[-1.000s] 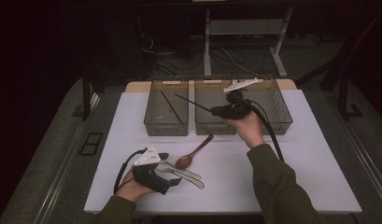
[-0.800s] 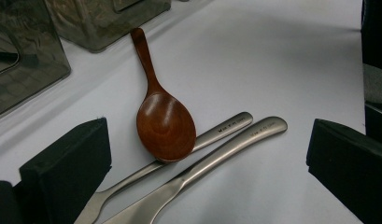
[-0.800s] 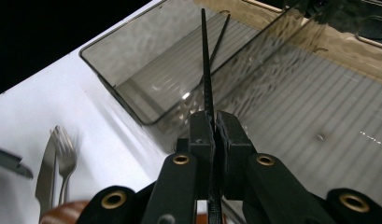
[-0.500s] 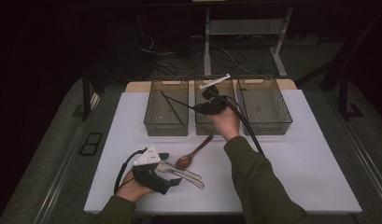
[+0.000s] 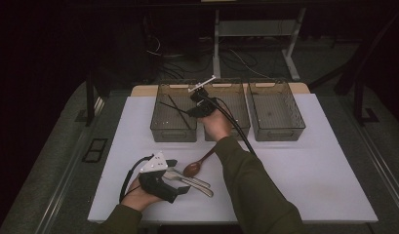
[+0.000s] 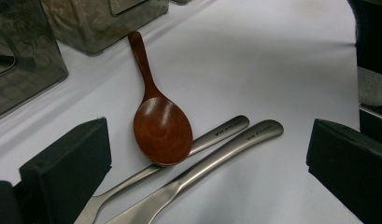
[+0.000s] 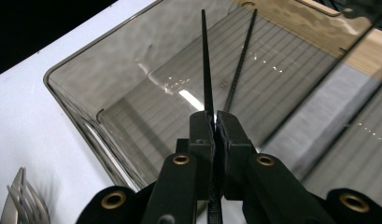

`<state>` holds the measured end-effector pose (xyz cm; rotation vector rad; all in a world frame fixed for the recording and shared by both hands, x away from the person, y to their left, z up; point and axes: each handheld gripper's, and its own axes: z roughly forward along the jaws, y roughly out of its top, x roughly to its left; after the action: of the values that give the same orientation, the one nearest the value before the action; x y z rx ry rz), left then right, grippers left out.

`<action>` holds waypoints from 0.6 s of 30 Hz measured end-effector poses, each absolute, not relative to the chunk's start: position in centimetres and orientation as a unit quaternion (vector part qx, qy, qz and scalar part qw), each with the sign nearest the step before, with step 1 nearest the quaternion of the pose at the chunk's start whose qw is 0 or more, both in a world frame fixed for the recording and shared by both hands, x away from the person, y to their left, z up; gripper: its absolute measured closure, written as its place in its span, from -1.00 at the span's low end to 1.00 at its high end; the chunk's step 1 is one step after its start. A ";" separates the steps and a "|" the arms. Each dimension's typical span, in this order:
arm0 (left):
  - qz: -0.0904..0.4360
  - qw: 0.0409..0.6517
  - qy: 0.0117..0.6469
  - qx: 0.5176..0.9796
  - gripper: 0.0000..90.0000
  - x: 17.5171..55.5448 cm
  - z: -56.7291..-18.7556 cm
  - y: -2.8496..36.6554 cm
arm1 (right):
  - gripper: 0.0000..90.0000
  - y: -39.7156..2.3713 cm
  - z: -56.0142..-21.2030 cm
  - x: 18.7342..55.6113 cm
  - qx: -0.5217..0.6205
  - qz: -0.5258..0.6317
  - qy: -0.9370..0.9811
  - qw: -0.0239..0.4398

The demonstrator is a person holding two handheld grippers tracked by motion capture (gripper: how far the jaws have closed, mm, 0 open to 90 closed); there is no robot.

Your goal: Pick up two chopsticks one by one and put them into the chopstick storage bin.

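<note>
A slim black chopstick point(image 7: 205, 60) is pinched between the tightly closed jaws of the right gripper point(image 7: 215, 122), its thin straight shaft held out over the left bin point(image 5: 173, 113) — a smoky, see-through plastic tub with a ribbed floor, at the far edge of the white worktop point(image 5: 324, 170). A second black chopstick point(image 7: 240, 60) is seen lying inside that bin. Near the front edge, the left gripper point(image 6: 207, 158) is held wide open, nothing gripped, its black padded jaws flanking a glossy reddish-brown wooden spoon point(image 6: 161, 126) resting across two brushed-steel handles point(image 6: 226, 144) — small stamped lettering is carried on each, too fine to be read. Fork tines point(image 7: 18, 198) are glimpsed in the right gripper view.
</note>
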<state>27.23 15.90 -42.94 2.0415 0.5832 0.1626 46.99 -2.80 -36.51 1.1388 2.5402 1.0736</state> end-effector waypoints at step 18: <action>0.067 0.488 0.241 0.836 -1.00 27.3 -42.9 16.0 | 0.34 -2.5 -36.3 47.1 0.378 0.364 0.849 0.071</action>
<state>27.25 15.97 -42.94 2.0336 0.5865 0.1630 47.13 -2.46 -36.26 1.1365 2.5516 1.0932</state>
